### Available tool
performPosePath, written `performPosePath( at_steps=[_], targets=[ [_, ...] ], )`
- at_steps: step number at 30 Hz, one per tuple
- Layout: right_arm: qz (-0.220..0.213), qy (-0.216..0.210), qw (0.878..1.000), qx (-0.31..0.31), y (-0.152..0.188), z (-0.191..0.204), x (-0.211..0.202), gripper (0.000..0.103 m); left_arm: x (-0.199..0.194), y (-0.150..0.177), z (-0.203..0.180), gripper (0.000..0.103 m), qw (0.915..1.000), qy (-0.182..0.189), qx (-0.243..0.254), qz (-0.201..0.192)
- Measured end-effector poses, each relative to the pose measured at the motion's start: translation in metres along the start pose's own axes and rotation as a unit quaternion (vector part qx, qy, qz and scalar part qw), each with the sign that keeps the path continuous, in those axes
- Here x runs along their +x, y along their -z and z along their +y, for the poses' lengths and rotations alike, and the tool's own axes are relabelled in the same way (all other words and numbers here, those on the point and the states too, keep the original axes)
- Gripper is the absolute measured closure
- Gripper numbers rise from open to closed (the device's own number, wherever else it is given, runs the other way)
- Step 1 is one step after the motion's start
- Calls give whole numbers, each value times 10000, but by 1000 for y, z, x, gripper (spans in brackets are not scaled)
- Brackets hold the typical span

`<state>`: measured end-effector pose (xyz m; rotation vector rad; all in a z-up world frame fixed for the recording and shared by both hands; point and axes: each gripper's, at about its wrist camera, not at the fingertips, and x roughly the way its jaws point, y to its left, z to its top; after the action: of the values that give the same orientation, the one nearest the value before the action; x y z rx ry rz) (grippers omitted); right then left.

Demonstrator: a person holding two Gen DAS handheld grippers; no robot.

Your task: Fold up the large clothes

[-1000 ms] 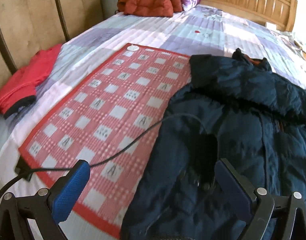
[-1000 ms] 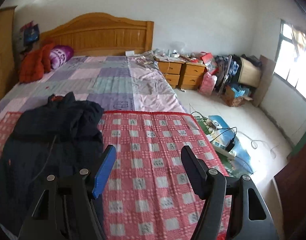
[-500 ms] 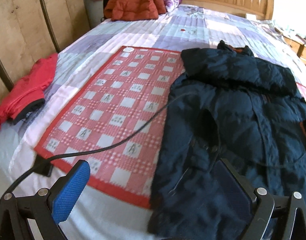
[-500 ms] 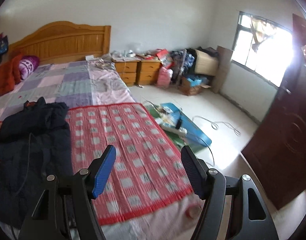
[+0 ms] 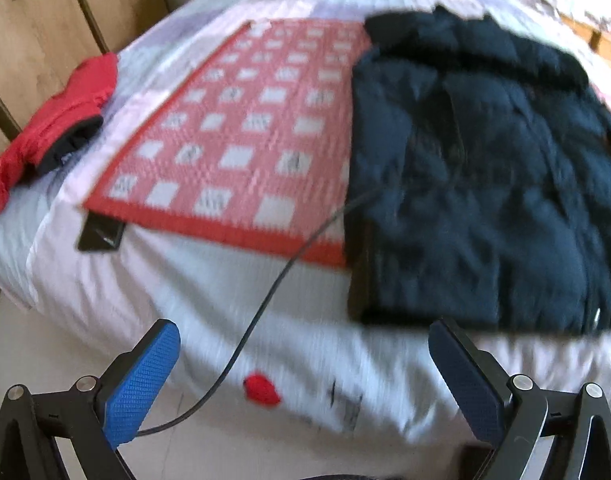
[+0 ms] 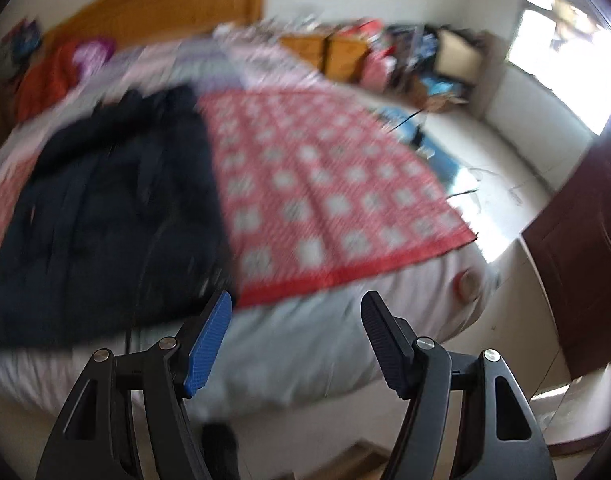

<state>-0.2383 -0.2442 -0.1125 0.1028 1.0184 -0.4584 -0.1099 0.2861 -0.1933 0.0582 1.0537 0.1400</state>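
Observation:
A dark navy padded jacket [image 5: 481,168] lies flat on the bed, hem towards me, partly on a red checked mat [image 5: 245,132]. It also shows in the right wrist view [image 6: 101,216], left of the mat [image 6: 329,196]. My left gripper [image 5: 301,364] is open and empty, off the foot of the bed, short of the jacket's hem. My right gripper [image 6: 295,332] is open and empty, off the bed's foot beside the jacket's hem corner. Both views are motion blurred.
A black cable [image 5: 265,308] runs from the jacket across the sheet towards my left gripper. A red garment [image 5: 53,128] lies at the bed's left edge by a wooden wardrobe [image 5: 45,20]. An orange jacket [image 6: 45,80] sits by the headboard. Nightstands [image 6: 325,50] and floor clutter stand right.
Both grippers have pulled back from the bed towards its foot; the jacket now lies farther away and the bed's end sheet shows. The right view has swung back left onto the bed.

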Motion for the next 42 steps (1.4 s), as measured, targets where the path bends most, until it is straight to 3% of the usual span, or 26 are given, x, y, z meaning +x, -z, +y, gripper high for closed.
performPosePath(
  at_steps=[2, 4, 7, 10, 11, 14, 17, 21, 23, 25, 27, 29, 32, 34, 38, 42],
  targets=[
    [180, 39, 9997, -135, 16, -3, 2, 32, -2, 12, 7, 0, 9999, -57, -39, 81],
    [298, 395, 9988, 3, 27, -27, -2, 32, -7, 21, 25, 0, 9994, -297, -156, 129],
    [476, 1509, 9865, 416, 37, -105, -20, 32, -17, 25, 59, 0, 9968, -717, -307, 172],
    [422, 2856, 9553, 644, 33, -195, -64, 32, -34, 24, 85, 0, 9933, -1132, -240, 73],
    [289, 3419, 9371, 647, 29, -227, -89, 32, -41, 24, 95, 0, 9917, -1264, -228, 19],
    [-78, 4458, 8908, 876, 16, -294, -153, 32, -60, 22, 121, 0, 9864, -1591, -388, -105],
    [-370, 5155, 8502, 1000, 5, -340, -209, 32, -79, 17, 152, 0, 9782, -1908, -776, -264],
    [-694, 5629, 8171, 1032, -4, -370, -263, 32, -103, 16, 179, 0, 9688, -2175, -1080, -491],
    [-844, 5756, 8067, 1038, -7, -374, -274, 28, -107, 17, 175, 0, 9694, -2164, -1013, -563],
    [-951, 5580, 8181, 1013, -10, -369, -268, 26, -102, 18, 163, 0, 9734, -2026, -888, -594],
    [-921, 5138, 8488, 844, -11, -346, -238, 26, -89, 19, 140, 0, 9796, -1814, -643, -573],
    [-795, 4364, 8944, 571, -8, -307, -190, 26, -73, 19, 109, 0, 9863, -1505, -376, -567],
    [-609, 3030, 9507, 269, -4, -238, -113, 26, -38, 20, 60, 0, 9945, -917, -90, -491],
    [-500, 2268, 9726, 123, 3, -189, -72, 26, -7, 22, 29, 0, 9971, -644, 83, -388],
    [-204, 1013, 9946, 41, 23, -97, -5, 26, 45, 24, -14, 0, 9982, -430, 372, -179],
    [-137, 409, 9990, -144, 39, -37, 30, 26, 78, 24, -34, 0, 9976, -444, 513, -161]
  ],
)
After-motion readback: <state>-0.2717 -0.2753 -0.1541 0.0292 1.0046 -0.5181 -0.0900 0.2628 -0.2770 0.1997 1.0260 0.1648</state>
